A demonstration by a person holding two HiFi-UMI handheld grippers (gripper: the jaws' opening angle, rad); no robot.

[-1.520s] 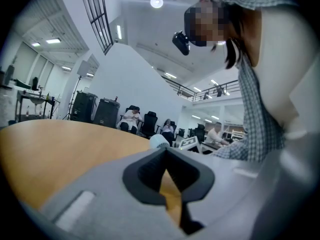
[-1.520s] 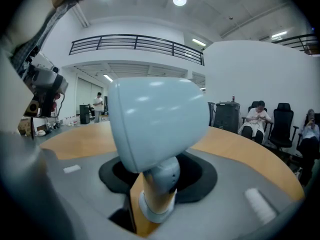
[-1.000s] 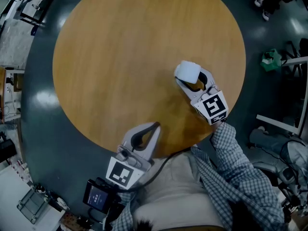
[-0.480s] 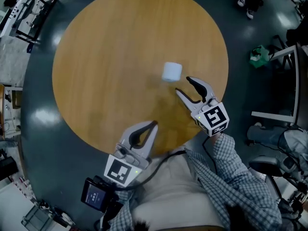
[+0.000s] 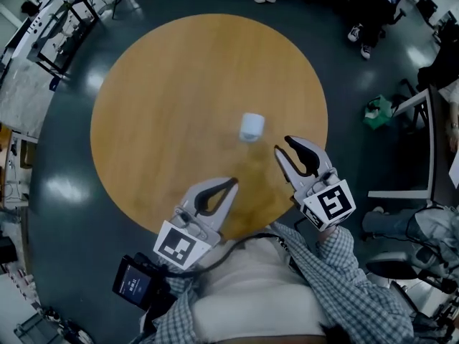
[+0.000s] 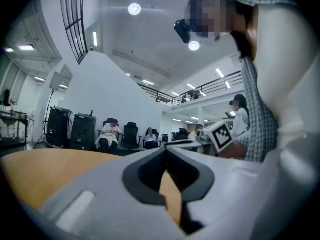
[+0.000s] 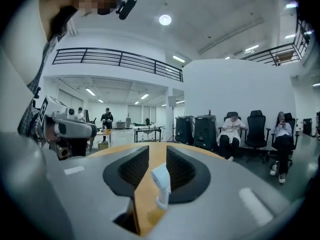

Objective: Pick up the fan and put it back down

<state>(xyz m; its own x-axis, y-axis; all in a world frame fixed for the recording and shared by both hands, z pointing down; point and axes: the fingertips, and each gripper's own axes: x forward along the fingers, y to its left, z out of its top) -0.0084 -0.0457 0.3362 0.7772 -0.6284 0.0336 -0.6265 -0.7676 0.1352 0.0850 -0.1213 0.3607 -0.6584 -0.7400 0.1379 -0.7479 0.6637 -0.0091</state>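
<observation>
A small white fan (image 5: 252,127) stands upright on the round wooden table (image 5: 179,84), right of its middle. My right gripper (image 5: 283,147) hovers just short of it, toward the person, apart from it; its jaws are closing with nothing between them. In the right gripper view the fan (image 7: 161,182) shows through the narrow gap of that gripper (image 7: 157,153), farther out on the tabletop. My left gripper (image 5: 233,183) hangs over the table's near edge, shut and empty; in its own view the left gripper (image 6: 166,150) has its tips together.
Dark floor rings the table. A metal rack (image 5: 64,20) stands at the far left, a green object (image 5: 376,112) and a white frame (image 5: 423,142) at the right. Seated people and black speakers (image 7: 204,130) are beyond the table. A device (image 5: 133,284) hangs at the person's waist.
The right gripper, which had the fan between its jaws, let it go, drew back toward the person and narrowed its jaws. The fan stays on the table. The left gripper rose slightly.
</observation>
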